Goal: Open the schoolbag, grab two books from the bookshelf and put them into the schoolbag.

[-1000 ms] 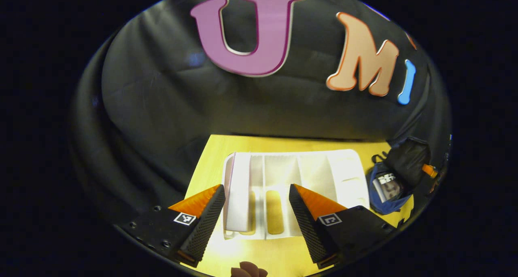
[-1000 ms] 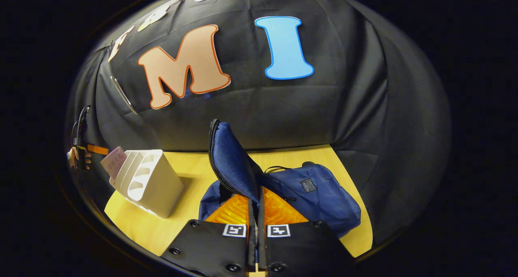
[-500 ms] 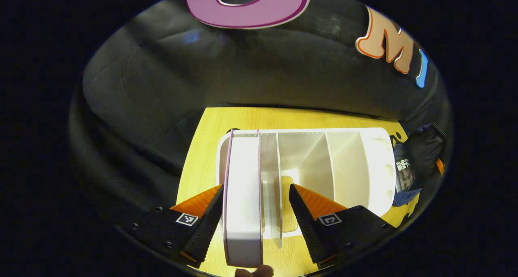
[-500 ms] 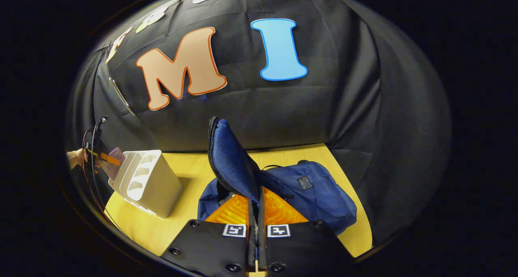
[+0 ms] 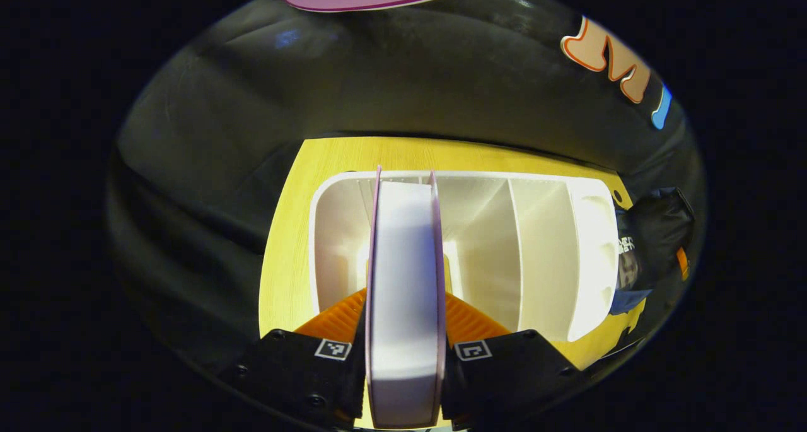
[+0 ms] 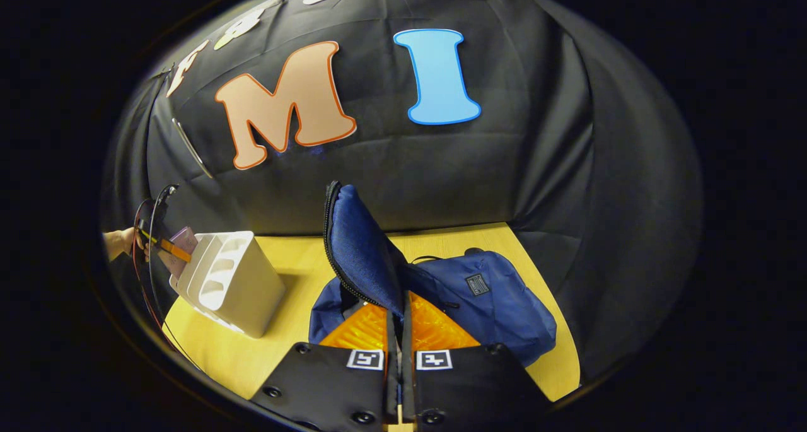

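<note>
A pale book with pink covers (image 5: 403, 230) stands upright in the left part of the white bookshelf (image 5: 542, 243). My left gripper (image 5: 405, 299) is shut on it, one finger pressing each cover. In the right gripper view, my right gripper (image 6: 400, 312) is shut on the raised flap (image 6: 359, 249) of the blue schoolbag (image 6: 498, 306), holding the bag's mouth open. Far to the left in that view are the bookshelf (image 6: 239, 280), the pink book (image 6: 179, 246) and the left gripper (image 6: 161, 243) held by a hand (image 6: 120, 243). The schoolbag (image 5: 656, 230) lies just right of the shelf, with a printed book cover (image 5: 625, 262) inside it.
Both things rest on a yellow wooden table (image 6: 302, 255) with the black cloth wall close behind it. The shelf's other compartments (image 5: 479, 230) hold no books. A strip of bare table separates shelf and bag.
My left gripper has moved forward over the book's edge and shut on it. The right gripper still holds the flap up and has hardly moved.
</note>
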Demonstrator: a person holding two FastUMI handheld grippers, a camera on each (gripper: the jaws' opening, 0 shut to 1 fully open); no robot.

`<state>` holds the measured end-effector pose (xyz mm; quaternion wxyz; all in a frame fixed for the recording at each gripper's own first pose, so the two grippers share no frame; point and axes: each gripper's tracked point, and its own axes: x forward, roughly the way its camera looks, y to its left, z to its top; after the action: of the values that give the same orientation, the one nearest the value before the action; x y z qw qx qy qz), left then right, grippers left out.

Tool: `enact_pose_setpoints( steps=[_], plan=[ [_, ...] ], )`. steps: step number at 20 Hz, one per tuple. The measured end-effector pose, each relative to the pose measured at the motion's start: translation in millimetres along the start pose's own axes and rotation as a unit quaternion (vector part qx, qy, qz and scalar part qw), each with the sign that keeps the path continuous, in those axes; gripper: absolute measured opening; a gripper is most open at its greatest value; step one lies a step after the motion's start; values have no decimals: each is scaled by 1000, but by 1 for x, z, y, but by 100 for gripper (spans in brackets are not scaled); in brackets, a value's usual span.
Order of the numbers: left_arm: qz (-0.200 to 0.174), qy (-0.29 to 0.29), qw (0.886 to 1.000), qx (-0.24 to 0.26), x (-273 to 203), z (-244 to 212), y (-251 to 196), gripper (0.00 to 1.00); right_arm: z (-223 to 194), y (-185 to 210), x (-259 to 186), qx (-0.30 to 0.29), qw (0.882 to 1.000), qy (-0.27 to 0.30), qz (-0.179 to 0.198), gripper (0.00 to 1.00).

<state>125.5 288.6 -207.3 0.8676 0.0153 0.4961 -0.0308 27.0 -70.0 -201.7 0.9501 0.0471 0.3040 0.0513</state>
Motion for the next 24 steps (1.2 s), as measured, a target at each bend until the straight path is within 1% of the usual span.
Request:
enact_pose_setpoints(
  steps=[1,3,6,8,12,14,15,16,17,21,24],
  plan=[
    [6,-1,1000,3,-1,2,0,41,-1,0,0,0,1000,-1,0,5],
    [11,-2,1000,0,-2,2,1,39,-1,-2,-1,1,1000,-1,0,5],
    [15,5,1000,8,-7,1,2,39,0,-3,-2,5,1000,-3,0,5],
    [23,-5,1000,18,-16,8,6,39,0,-3,-3,6,1000,-3,0,5],
    [34,-11,999,7,-41,14,16,38,1,-1,-2,5,1000,-3,2,5],
    [35,-18,999,-4,-53,15,18,37,1,-2,-2,6,1000,-4,2,5],
    [34,-23,999,-10,-59,18,20,39,1,-2,-2,7,1000,-4,3,5],
    [33,-23,999,-15,-65,17,21,37,0,-2,-2,8,1000,-4,4,1],
    [30,-27,999,-19,-70,19,21,37,1,-3,-2,9,1000,-4,4,5],
    [24,-36,998,-36,-98,23,25,38,1,-3,-1,12,1000,-4,6,5],
    [8,-63,996,-55,-128,40,28,39,1,-4,-1,12,1000,-4,7,5]
  ],
)
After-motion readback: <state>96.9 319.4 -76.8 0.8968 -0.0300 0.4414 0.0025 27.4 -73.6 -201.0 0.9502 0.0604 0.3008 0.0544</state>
